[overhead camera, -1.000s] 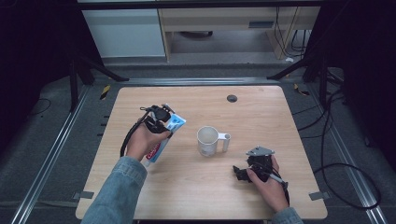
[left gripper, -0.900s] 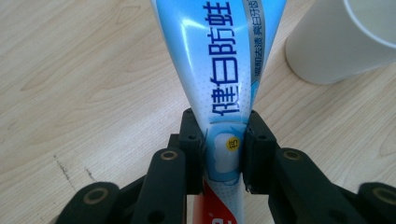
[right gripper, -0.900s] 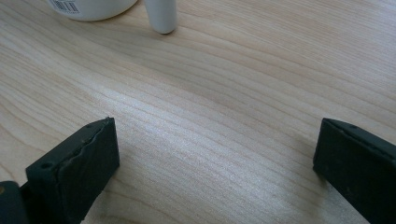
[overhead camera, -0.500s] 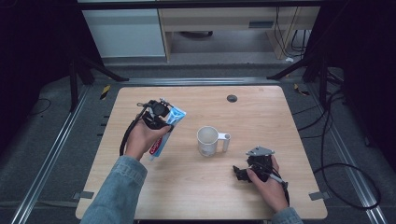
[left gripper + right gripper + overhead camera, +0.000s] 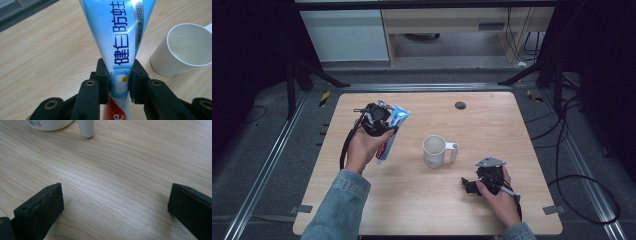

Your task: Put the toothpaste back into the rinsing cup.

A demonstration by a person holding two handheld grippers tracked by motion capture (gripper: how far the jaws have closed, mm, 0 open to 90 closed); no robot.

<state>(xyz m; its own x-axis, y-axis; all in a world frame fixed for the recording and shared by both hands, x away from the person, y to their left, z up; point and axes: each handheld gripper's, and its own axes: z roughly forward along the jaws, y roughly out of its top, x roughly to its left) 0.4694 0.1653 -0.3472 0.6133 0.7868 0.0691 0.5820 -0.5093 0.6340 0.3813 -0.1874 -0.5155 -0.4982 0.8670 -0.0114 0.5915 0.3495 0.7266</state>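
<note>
High view: your left gripper [image 5: 379, 120] is clamped on the blue-and-white toothpaste tube [image 5: 391, 132], lifted at about nine o'clock of the white plastic handled mug [image 5: 435, 151]; grasping looks done, placing remains. Your right gripper [image 5: 482, 179] rests with jaws apart at the mug's four o'clock, near the wooden table's [image 5: 492, 115] front edge. Open tabletop lies between tube and mug.
</note>
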